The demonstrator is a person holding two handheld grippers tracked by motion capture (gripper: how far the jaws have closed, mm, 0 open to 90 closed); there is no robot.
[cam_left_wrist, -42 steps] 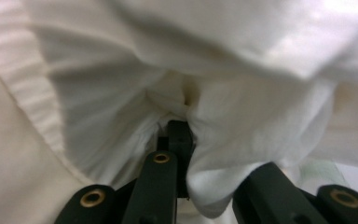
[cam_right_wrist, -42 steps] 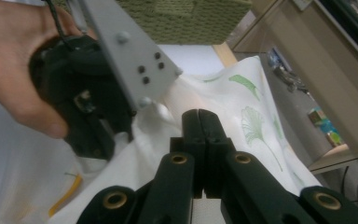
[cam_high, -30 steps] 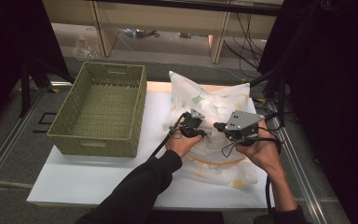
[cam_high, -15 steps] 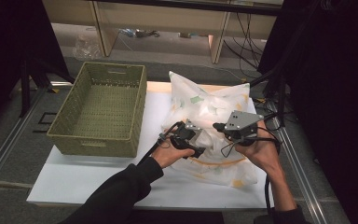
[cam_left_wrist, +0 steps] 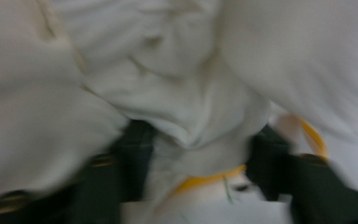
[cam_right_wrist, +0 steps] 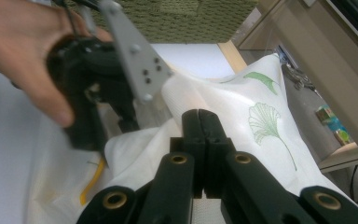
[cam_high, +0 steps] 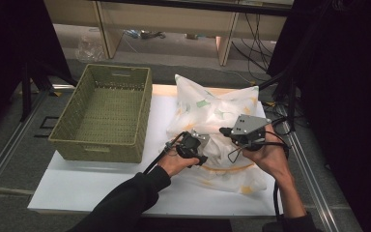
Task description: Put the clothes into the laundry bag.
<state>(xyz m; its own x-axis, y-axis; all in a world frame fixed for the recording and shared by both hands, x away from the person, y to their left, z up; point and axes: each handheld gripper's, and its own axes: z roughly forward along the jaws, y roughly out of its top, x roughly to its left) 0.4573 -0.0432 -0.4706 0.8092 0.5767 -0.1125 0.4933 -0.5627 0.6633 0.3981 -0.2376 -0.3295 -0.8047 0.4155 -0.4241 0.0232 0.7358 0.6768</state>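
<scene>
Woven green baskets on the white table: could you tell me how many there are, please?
1. The woven green plastic basket stands on the left part of the white table, beside the white leaf-printed pillow; nothing suggests another hidden.

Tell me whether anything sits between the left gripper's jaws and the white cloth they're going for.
Nothing visible does. In the left gripper view the white cloth already bulges up between the left gripper's two black jaws, which have just been closing; blur hides whether the pads press on it yet. The right gripper is shut, apparently on the cloth.
</scene>
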